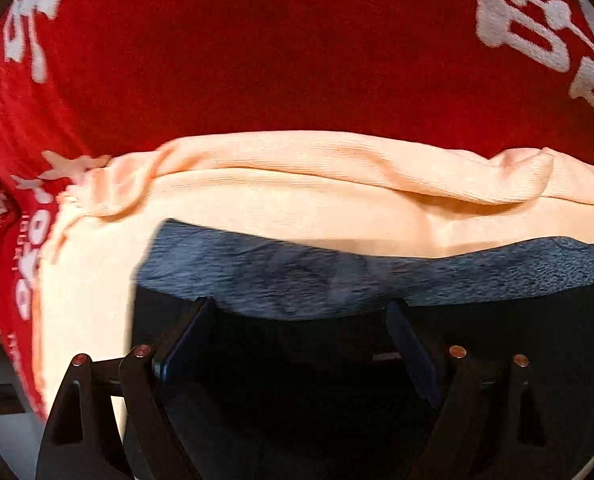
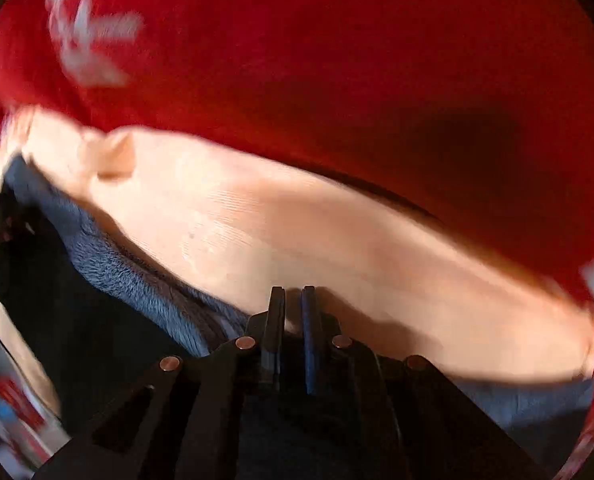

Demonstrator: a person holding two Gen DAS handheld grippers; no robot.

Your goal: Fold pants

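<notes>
The pants are dark with a grey fleecy lining (image 1: 337, 276) turned out at the edge, lying on a peach ribbed cloth (image 1: 297, 200). My left gripper (image 1: 301, 312) is open, its two fingers wide apart over the dark pants fabric, nothing between them. In the right wrist view the grey lining (image 2: 145, 280) runs along the left and the peach cloth (image 2: 297, 240) fills the middle. My right gripper (image 2: 293, 300) has its fingers nearly together, with a narrow gap; whether fabric is pinched there is hidden. The view is blurred.
A red cloth with white lettering (image 1: 257, 60) covers the surface behind the peach cloth, also in the right wrist view (image 2: 337, 60). Blurred red and white items (image 2: 13, 412) show at the lower left of the right wrist view.
</notes>
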